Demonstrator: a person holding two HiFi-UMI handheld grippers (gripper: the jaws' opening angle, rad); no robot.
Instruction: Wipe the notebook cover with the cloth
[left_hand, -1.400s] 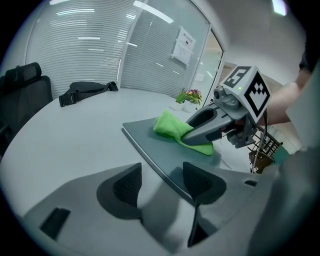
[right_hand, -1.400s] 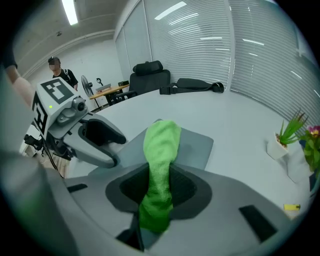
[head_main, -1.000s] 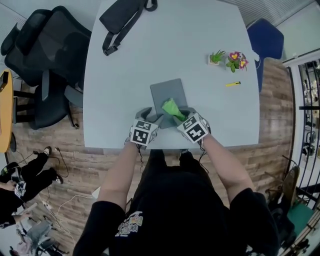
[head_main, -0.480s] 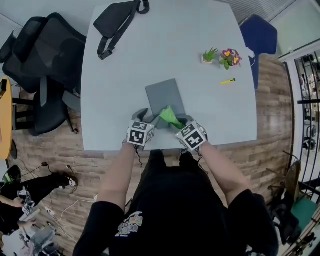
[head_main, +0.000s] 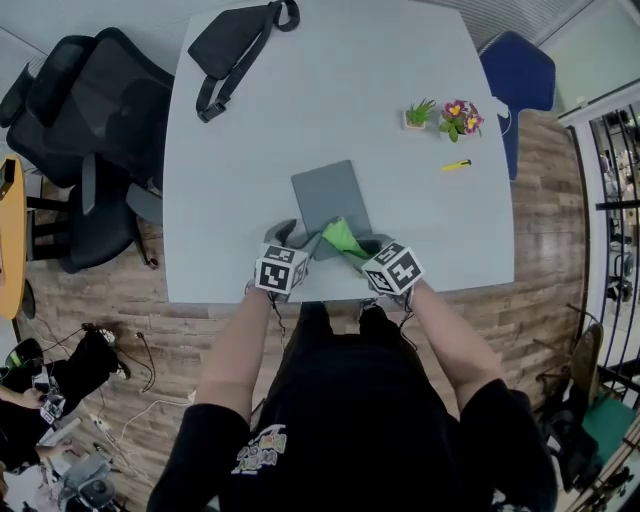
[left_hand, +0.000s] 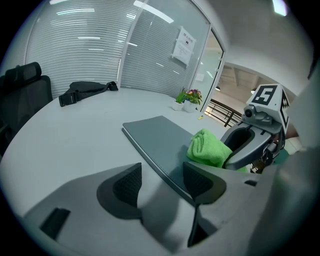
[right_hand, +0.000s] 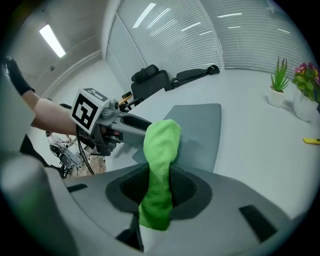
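- Notebook: grey, flat on surface, near front edge.
- Right tongs: clamped on green cloth, over cover's near end.
- Left tongs: parted, straddling notebook's edge.
- Wiping probably unfinished; far cover apparently left.

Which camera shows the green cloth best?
Right gripper view: the cloth fills the centre, clamped in the right gripper. The left gripper view shows its folded end; the head view, a small green patch.
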